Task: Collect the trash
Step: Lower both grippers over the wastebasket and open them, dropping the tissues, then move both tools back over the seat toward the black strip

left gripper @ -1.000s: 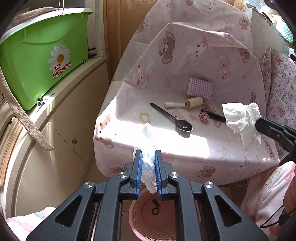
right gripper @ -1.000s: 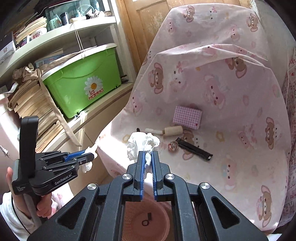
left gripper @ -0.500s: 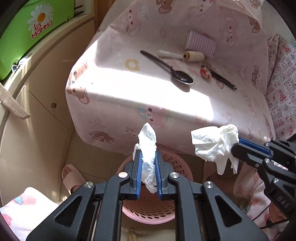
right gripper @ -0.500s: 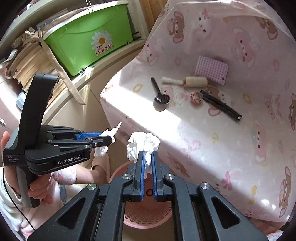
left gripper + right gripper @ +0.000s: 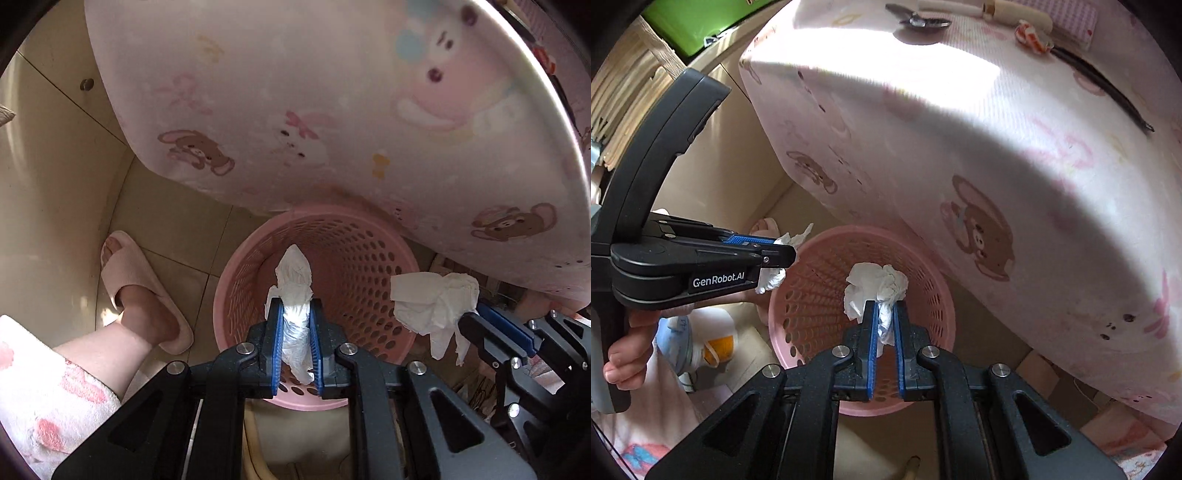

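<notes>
A pink perforated basket (image 5: 255, 258) (image 5: 934, 295) stands on the floor under the edge of a surface draped in a pink bear-print cloth. My left gripper (image 5: 295, 314) points down over the basket's mouth, shut on a crumpled white tissue (image 5: 293, 280). My right gripper (image 5: 884, 314) also hangs above the basket, shut on a second crumpled white tissue (image 5: 875, 286). In the left wrist view the right gripper (image 5: 476, 314) and its tissue (image 5: 432, 302) are over the basket's right rim. In the right wrist view the left gripper (image 5: 785, 249) is by the left rim.
The draped surface (image 5: 997, 147) overhangs the basket's far side. On it lie a black spoon (image 5: 916, 18), a thread spool (image 5: 1015, 13), a small wrapper (image 5: 1032, 35) and a checked pad (image 5: 1067, 18). A foot in a pink slipper (image 5: 144, 291) stands left of the basket on the tiled floor.
Both grippers have come down from above the draped surface to just over the basket and tipped to point downward. Each still holds its tissue.
</notes>
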A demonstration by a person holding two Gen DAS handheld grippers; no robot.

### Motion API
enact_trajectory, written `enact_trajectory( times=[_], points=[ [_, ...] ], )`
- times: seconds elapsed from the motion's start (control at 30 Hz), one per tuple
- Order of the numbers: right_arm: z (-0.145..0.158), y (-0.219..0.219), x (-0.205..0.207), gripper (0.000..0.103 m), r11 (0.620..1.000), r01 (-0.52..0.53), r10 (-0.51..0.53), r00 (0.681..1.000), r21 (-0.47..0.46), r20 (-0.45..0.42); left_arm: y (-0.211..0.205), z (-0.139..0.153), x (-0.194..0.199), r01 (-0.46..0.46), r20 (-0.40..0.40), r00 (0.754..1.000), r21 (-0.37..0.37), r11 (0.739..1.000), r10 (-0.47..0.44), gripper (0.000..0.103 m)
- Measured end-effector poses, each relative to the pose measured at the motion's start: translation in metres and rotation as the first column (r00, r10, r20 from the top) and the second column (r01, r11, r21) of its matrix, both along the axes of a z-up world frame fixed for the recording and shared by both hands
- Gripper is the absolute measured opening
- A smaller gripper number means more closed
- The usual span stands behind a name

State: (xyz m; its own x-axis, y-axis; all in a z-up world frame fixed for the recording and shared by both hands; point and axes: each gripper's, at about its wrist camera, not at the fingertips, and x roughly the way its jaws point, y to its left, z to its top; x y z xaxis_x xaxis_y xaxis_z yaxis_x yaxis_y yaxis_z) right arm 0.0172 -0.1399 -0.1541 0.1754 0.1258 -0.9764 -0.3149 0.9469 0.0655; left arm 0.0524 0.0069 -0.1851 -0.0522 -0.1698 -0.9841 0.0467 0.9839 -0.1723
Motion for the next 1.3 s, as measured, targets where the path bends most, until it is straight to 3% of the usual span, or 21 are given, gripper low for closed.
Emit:
enact_trajectory(
  times=[0.23,0.5,0.57,0.7,0.87,1.0,1.2,1.3],
  points=[
    [-0.024,0.009,0.001,0.010,0.997,-0.023,0.020,0.999,-0.073,-0.036,0.000,-0.016,-0.001,-0.004,-0.062,0.998,0.012,1.000,0.004,0.014],
    [-0.020,0.005,0.000,0.047,0.997,-0.010,0.008,1.000,-0.079,-0.021,0.001,-0.009,-0.002,-0.008,-0.050,0.999,0.022,1.000,0.009,0.032],
    [-0.016,0.003,0.001,0.050,0.997,-0.002,0.001,1.000,-0.080,-0.015,0.003,-0.008,-0.002,-0.014,-0.042,0.999,0.028,1.000,0.015,0.040],
    [-0.005,-0.002,0.003,0.051,0.997,0.015,-0.014,1.000,-0.079,0.014,0.006,0.003,0.000,-0.011,0.011,1.000,0.053,0.999,0.011,0.043],
    [0.036,-0.009,0.000,0.054,0.996,0.035,-0.023,0.988,-0.078,0.154,0.009,0.035,0.000,-0.018,0.153,0.988,0.059,0.998,0.009,0.049],
    [0.075,-0.018,-0.008,0.057,0.997,0.063,-0.046,0.955,-0.049,0.294,0.012,0.068,-0.004,-0.029,0.306,0.952,0.070,0.997,0.006,0.053],
    [0.126,-0.031,-0.020,0.065,0.995,0.097,-0.083,0.864,-0.002,0.496,0.008,0.121,-0.011,-0.034,0.549,0.835,0.114,0.993,-0.034,0.066],
    [0.143,-0.040,-0.022,0.074,0.992,0.126,-0.120,0.824,0.027,0.554,0.008,0.133,-0.014,-0.036,0.599,0.801,0.092,0.995,-0.026,0.070]
  ],
)
